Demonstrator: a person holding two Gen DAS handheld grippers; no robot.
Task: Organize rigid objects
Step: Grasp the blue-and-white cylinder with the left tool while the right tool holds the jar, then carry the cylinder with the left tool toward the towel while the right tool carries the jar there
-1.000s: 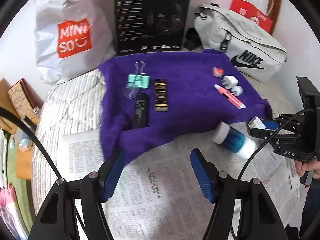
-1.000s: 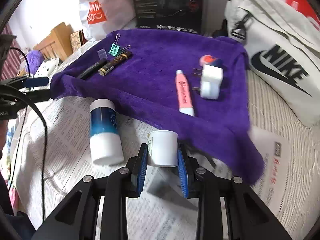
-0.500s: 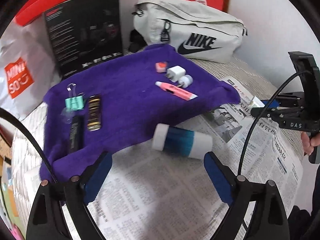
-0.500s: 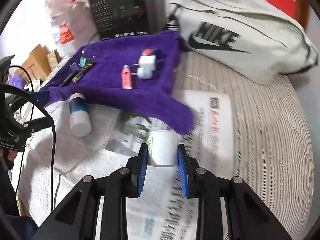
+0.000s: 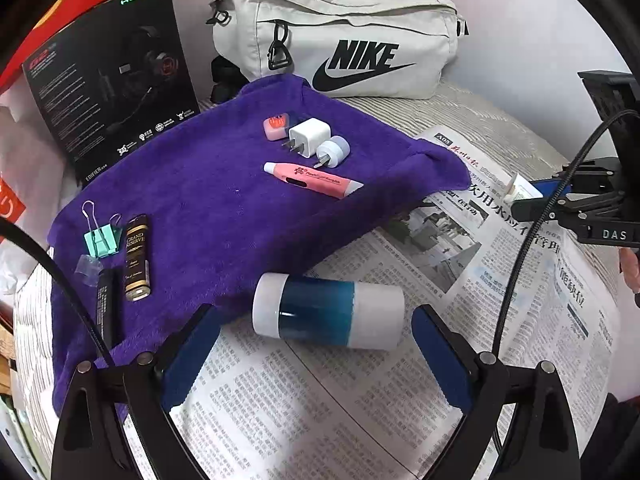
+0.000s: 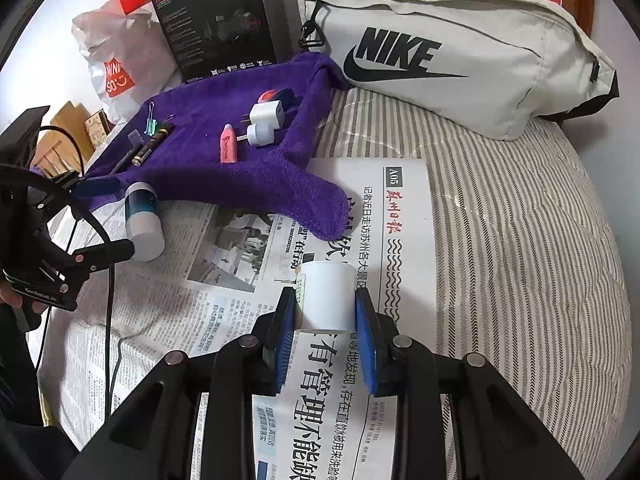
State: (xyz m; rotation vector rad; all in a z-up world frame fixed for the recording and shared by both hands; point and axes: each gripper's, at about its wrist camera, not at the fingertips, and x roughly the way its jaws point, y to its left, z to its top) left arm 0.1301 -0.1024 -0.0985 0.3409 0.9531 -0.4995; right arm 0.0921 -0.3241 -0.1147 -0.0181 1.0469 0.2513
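Nearest in the right wrist view, a small white tube (image 6: 327,297) is clamped between the blue pads of the right gripper (image 6: 325,330) and held over a spread newspaper (image 6: 224,320). In the left wrist view the left gripper (image 5: 316,350) is seen with its jaws opening wide; nothing is pressed by its pads (image 5: 191,354), though a blue-and-white bottle (image 5: 327,311) is laid on its side on the newspaper just ahead of them, roughly between the fingertips. The bottle's far side is set against the near edge of a purple towel (image 5: 224,216), which is spread over a striped bedcover (image 6: 520,240).

On the towel two groups are laid out. At its left end a black pen (image 5: 105,305), a dark gold-lettered tube (image 5: 137,258), a mint binder clip (image 5: 102,238) and a small clear plastic piece (image 5: 89,267) are gathered close together. Further along, toward the right, a pink marker (image 5: 312,180) is placed just in front of a round white plug (image 5: 333,151), a square white charger (image 5: 309,136) and a small pink eraser-like block (image 5: 276,127) — these three are touching or nearly so.

Beyond the towel a black headset box (image 5: 108,80) is stood upright, a pale Nike bag (image 5: 344,36) is set beside it, and a white shopping bag (image 6: 120,60) is seen behind the box — red packaging is visible at the very back.
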